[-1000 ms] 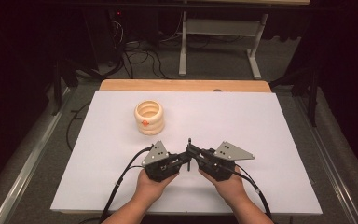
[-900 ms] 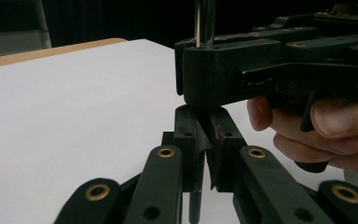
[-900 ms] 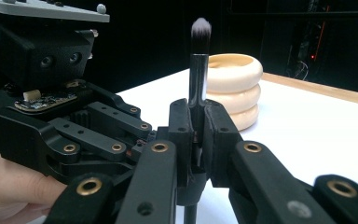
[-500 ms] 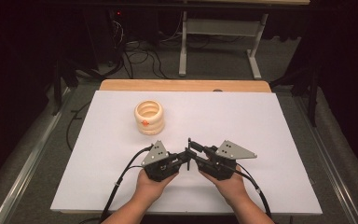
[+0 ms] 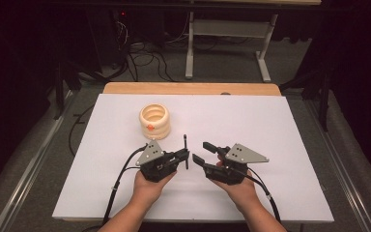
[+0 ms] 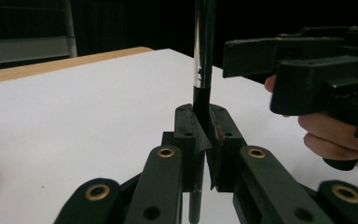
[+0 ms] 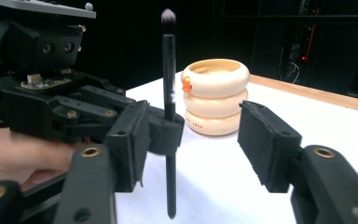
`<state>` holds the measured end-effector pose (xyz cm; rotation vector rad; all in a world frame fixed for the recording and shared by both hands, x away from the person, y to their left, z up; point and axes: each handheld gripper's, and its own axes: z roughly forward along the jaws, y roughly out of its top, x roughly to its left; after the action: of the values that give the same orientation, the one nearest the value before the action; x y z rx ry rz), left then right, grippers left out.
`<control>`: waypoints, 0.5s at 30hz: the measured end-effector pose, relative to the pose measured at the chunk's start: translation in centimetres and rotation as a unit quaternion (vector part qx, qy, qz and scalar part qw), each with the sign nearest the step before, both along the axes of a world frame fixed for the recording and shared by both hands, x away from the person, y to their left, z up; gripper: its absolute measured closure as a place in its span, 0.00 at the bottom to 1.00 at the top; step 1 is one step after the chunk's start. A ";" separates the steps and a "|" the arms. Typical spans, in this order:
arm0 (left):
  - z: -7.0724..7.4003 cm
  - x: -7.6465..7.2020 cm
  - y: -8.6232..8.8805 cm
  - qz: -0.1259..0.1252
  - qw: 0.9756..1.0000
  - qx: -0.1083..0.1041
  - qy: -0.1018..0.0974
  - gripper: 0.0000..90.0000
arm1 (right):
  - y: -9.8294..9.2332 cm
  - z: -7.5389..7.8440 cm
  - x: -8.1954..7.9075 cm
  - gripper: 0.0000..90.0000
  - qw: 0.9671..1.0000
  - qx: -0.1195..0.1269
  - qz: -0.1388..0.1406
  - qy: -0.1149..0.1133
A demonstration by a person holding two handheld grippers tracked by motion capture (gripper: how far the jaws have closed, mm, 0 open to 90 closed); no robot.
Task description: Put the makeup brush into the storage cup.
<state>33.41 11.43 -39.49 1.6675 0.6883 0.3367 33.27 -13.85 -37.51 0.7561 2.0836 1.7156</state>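
The room behind is sitting in the dark, and a white table with a wooden strip along its far edge is carrying everything.

There are two grippers, one brush and one holder. The left gripper is squeezing its jaws tight on a thin black brush, which is standing straight up near the middle of the table. The brush is shaped like a stick, shiny along the handle, with a soft dark tuft on top. In the left gripper view its top is running out of the picture, and its lower end is hiding behind the jaws. The right gripper is just beside the brush; its jaws have just been opening and are now standing apart, not touching the stick. The jaws are black and blocky, with small brass rings.

Farther back and to the left, a cream holder is resting on the table, well apart from the brush. It is looking like three smooth rings stacked up, with a small orange mark on the side. What that mark is I cannot tell.

Two hands are holding the grippers, and black cables are trailing back.
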 end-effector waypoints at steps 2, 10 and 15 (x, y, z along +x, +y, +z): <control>0.1 0.0 0.3 0.004 1.000 -0.002 -0.002 0.93 | -0.1 0.0 0.1 0.43 1.000 0.000 -0.001 0.000; 0.6 0.3 1.7 0.024 1.000 -0.002 -0.009 0.93 | -0.4 0.1 0.4 0.27 1.000 -0.005 -0.017 0.006; 0.9 0.4 2.3 0.035 0.999 -0.003 -0.011 0.93 | -0.6 0.1 0.6 0.19 1.000 -0.009 -0.028 0.007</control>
<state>33.79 13.76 -38.56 1.6347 0.7313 0.4011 33.82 -14.47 -37.40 0.8145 2.0655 1.6638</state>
